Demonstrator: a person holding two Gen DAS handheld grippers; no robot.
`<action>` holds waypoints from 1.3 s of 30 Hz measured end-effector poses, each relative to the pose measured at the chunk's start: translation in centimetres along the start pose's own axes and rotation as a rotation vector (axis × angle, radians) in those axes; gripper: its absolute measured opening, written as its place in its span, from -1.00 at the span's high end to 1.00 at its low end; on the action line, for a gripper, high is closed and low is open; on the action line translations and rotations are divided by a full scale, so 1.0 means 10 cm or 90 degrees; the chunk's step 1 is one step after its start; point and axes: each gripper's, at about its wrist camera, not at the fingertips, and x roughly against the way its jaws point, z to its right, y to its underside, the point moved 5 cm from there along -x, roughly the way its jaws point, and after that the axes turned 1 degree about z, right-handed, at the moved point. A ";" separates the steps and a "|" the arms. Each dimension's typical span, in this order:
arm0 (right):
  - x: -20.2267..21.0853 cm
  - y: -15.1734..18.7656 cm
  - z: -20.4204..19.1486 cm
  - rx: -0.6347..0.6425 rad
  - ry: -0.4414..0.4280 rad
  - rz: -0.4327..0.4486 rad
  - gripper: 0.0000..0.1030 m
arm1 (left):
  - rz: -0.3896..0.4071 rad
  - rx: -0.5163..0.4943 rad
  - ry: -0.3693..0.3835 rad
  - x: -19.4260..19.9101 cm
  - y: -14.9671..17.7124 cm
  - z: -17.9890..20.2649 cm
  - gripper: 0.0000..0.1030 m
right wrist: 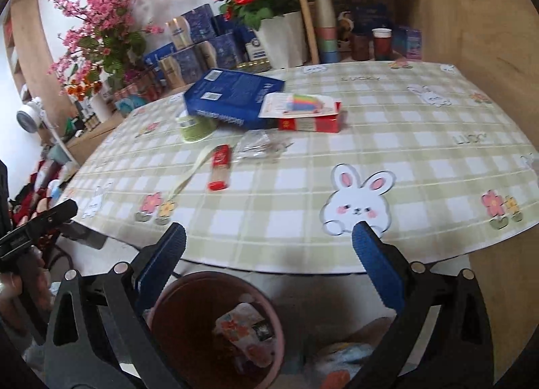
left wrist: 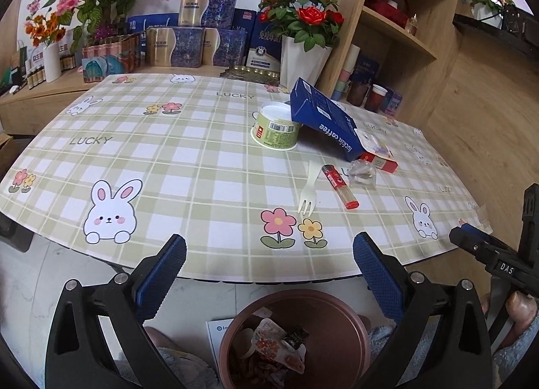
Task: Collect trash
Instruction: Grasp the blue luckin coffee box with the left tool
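A brown bin (left wrist: 340, 315) (right wrist: 175, 304) stands on the floor below the table's near edge, with wrappers inside. My left gripper (left wrist: 269, 266) hangs open and empty above it. My right gripper (right wrist: 268, 254) is also open and empty over the bin. On the checked tablecloth (left wrist: 168, 166) lie a green paper cup (left wrist: 276, 131) (right wrist: 197, 126), a blue coffee box (left wrist: 325, 119) (right wrist: 232, 96) leaning on the cup, a red box (left wrist: 379, 161) (right wrist: 310, 119), a white plastic fork (left wrist: 309, 192) (right wrist: 192, 170), a red lighter (left wrist: 339, 187) (right wrist: 220, 166) and a clear crumpled wrapper (left wrist: 362, 175) (right wrist: 259, 148).
A white pot of red roses (left wrist: 303, 55) (right wrist: 283, 38), stacked blue and gold boxes (left wrist: 192, 35) and pink blossoms (right wrist: 104, 11) line the table's far side. A wooden shelf unit (left wrist: 404, 18) with cups stands at the right. A person's knees and fuzzy slippers show beside the bin.
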 end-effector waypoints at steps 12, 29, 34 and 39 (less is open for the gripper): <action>-0.30 -0.25 0.33 0.007 0.050 0.000 -0.89 | -0.038 0.064 0.049 -0.55 -0.53 0.30 -0.88; -0.63 -0.54 0.73 -0.008 0.050 -0.005 -0.89 | -0.064 0.306 0.111 -1.85 -1.11 0.47 -0.43; -0.69 -0.59 0.76 -0.004 0.056 -0.006 -0.89 | -0.056 0.363 0.135 -1.99 -1.20 0.44 -0.43; -0.75 -0.60 0.72 0.012 0.057 -0.009 -0.89 | -0.069 0.408 0.165 -2.20 -1.24 0.43 -0.36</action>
